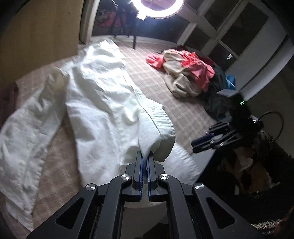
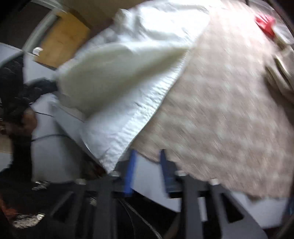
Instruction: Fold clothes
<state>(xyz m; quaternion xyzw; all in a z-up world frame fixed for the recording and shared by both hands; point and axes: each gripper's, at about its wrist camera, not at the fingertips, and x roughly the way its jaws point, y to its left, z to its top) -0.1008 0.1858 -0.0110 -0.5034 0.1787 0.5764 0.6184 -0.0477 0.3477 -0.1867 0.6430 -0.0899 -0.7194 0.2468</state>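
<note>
A white garment [image 1: 95, 103] lies spread along the checked bed cover [image 1: 165, 88]. My left gripper [image 1: 145, 155] is shut on a pinched fold at the garment's near end and lifts it a little. My right gripper [image 2: 148, 153] is open and empty at the bed's near edge, just right of the garment's hem [image 2: 128, 117]. It also shows in the left wrist view [image 1: 197, 145], at the right, apart from the cloth. The right wrist view is blurred by motion.
A heap of pink, beige and dark clothes [image 1: 187, 73] lies at the far right of the bed. A ring light [image 1: 158, 9] shines at the back. A wooden panel [image 1: 40, 36] stands at the left, windows [image 1: 229, 33] at the right.
</note>
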